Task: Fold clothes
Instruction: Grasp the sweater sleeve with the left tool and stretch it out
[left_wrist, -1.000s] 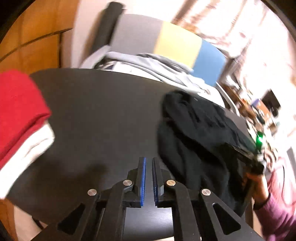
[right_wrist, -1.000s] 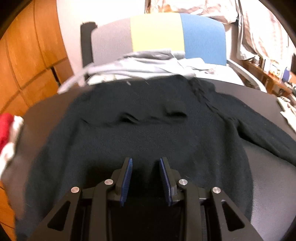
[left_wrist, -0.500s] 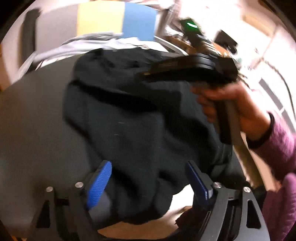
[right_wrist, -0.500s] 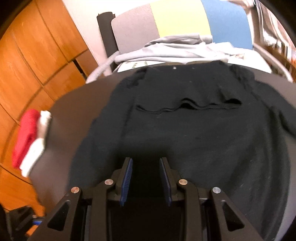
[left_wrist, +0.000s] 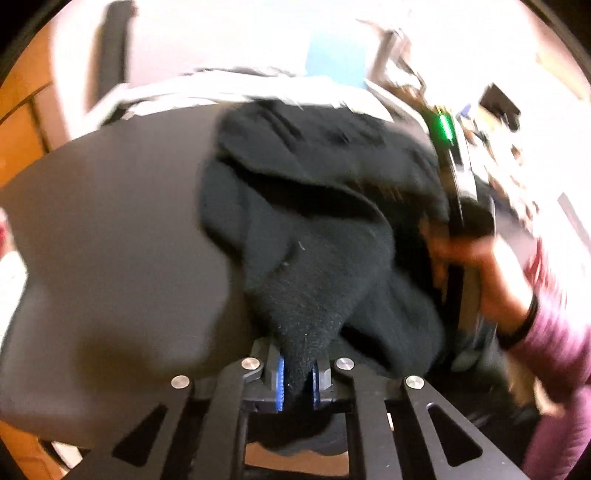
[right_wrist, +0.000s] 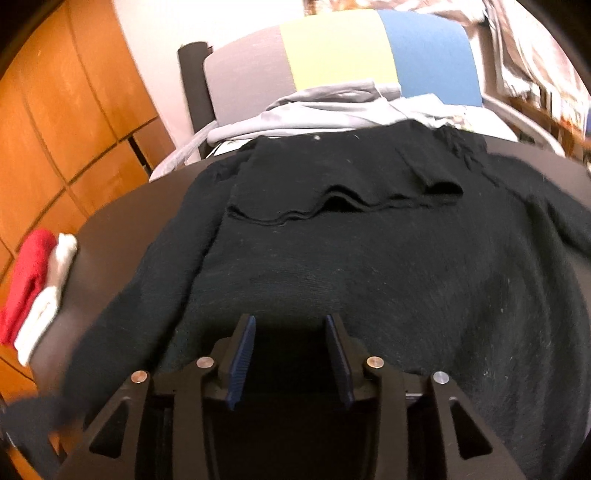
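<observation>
**Me:** Fingers (left_wrist: 279, 380) on my left side are closing on a bunched edge of the black sweater (left_wrist: 314, 258); the blue pads already pinch the knit between them. On my right, the fingers (right_wrist: 242, 363) are opening and stand apart above the near hem, with nothing I can see pressed between them.

**Helper:** Where's the sweater lying?

**Me:** Across the dark round counter (left_wrist: 110, 229), top end toward the chair (right_wrist: 332, 48), with a flap of it doubled over the far part. A red and white folded stack (right_wrist: 33, 291) sits at the counter's left edge, well apart.

**Helper:** So how do you do this fold cleanly?

**Me:** I'd judge I should keep the left pinch firm near the edge, not deep in the bunch, and get the right fingers onto the hem at a matching spot. Then lift both together, evenly, so the cloth carries flat rather than dragging. The knit looks soft and may slip or stretch if one side leads.
</observation>
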